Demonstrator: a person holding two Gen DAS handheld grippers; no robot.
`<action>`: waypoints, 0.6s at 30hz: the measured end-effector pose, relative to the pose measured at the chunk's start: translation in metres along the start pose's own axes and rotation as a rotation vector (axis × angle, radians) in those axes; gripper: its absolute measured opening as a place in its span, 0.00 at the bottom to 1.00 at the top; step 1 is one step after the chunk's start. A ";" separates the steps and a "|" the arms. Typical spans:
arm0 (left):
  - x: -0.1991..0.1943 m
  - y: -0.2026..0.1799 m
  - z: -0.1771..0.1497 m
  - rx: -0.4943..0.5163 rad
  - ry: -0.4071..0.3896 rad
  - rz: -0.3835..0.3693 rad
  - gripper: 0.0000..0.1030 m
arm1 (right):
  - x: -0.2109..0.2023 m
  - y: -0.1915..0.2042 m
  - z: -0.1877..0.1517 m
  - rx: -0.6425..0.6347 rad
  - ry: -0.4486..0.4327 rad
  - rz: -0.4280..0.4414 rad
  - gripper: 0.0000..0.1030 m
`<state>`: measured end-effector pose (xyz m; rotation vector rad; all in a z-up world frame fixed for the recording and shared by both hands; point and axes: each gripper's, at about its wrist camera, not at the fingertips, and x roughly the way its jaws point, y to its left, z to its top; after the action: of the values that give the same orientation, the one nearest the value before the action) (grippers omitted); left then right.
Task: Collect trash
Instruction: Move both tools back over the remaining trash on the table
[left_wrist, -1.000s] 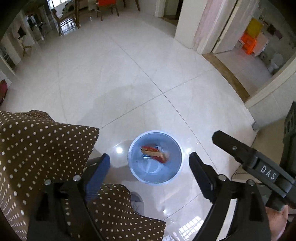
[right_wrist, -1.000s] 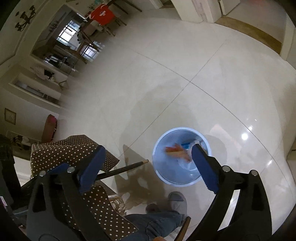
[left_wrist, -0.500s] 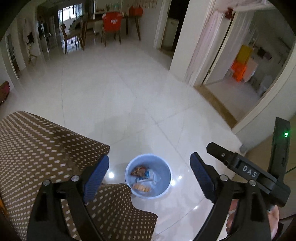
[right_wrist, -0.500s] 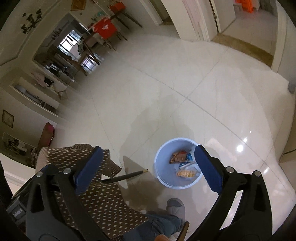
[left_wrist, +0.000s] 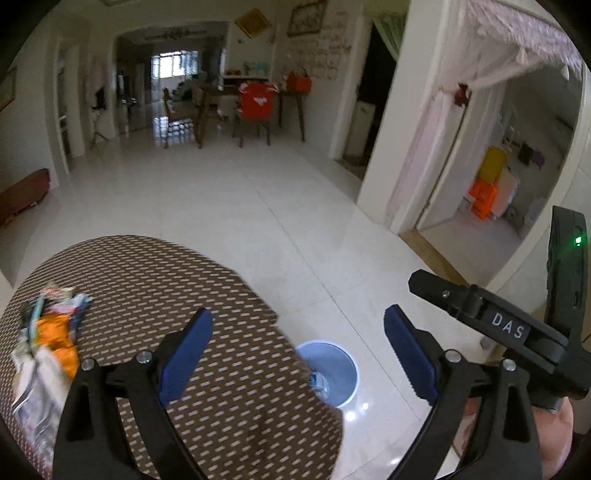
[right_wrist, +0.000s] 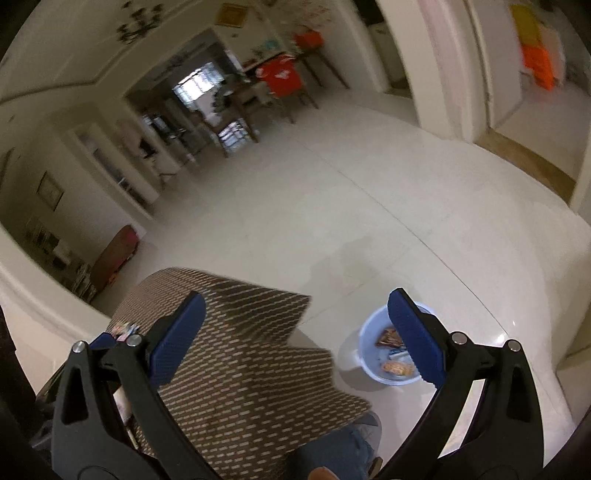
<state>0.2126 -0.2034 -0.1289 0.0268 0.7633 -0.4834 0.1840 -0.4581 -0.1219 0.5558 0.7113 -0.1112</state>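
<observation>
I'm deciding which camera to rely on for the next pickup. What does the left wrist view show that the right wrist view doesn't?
Only the left wrist view shows the pile of wrappers clearly, lying on the dotted tablecloth.

Only the right wrist view looks into the blue bin and shows the wrappers inside, plus the person's jeans.

Both show the tablecloth, the bin on the floor, and an open, empty hand-held gripper: left, right.

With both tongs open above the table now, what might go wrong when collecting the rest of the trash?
1. The trash pile is a loose heap of wrappers near the tablecloth's edge; the left tongs may take only part, or push pieces off.
2. The bin stands on the floor below the table edge, and the cloth partly hides it in the left view, so a drop could miss.
3. The tongs may snag the cloth and drag it.
</observation>
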 end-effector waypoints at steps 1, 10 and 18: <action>-0.011 0.008 -0.003 -0.010 -0.013 0.010 0.89 | -0.001 0.008 -0.002 -0.013 0.003 0.010 0.94; -0.075 0.083 -0.030 -0.099 -0.080 0.116 0.90 | -0.004 0.089 -0.038 -0.155 0.035 0.087 0.94; -0.128 0.151 -0.065 -0.207 -0.130 0.215 0.91 | 0.013 0.165 -0.082 -0.312 0.121 0.168 0.94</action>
<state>0.1556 -0.0041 -0.1132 -0.1139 0.6706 -0.1977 0.1919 -0.2740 -0.1078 0.3229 0.7789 0.1888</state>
